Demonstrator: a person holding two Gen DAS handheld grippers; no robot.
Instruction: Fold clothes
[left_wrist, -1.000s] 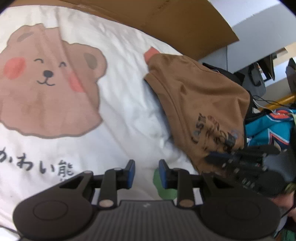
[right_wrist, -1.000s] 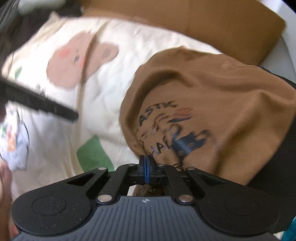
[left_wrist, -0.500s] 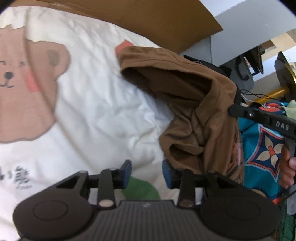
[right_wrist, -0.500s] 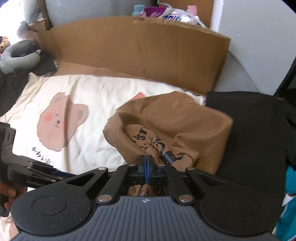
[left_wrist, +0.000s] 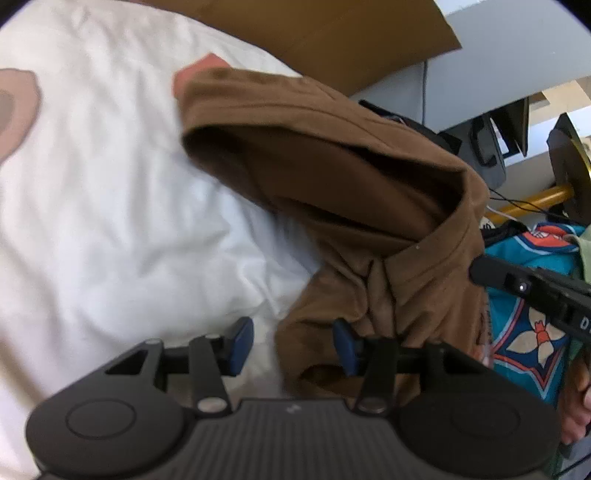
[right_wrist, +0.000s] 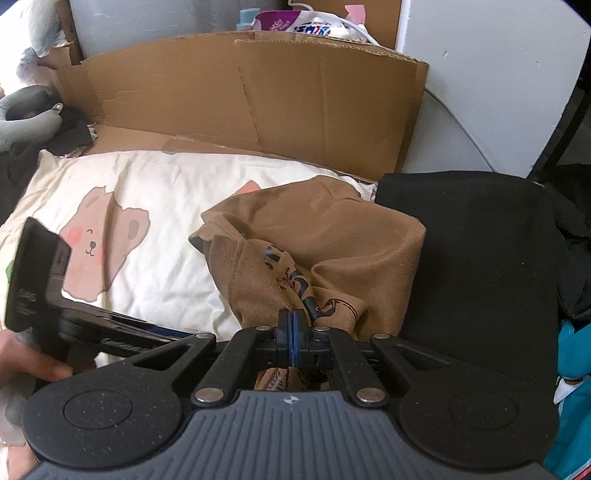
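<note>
On the bed: a cream sheet printed with a cartoon bear covers the surface, with a cardboard sheet standing along its far edge.
Brown shirt: lies bunched at the sheet's right side, partly lifted, its dark printed lettering crumpled toward the near edge; its far hem rests on the sheet.
Right gripper: fingers pressed together, pinching a gathered fold of the brown shirt near the print.
Left gripper: blue-padded fingers spread apart; the lower edge of the shirt hangs between them, and the right pad touches the cloth.
Beside the shirt: a black garment lies touching its right edge.
Farther right: a teal patterned cloth shows past the shirt in the left wrist view.
Person: a hand holds the left gripper's handle.
</note>
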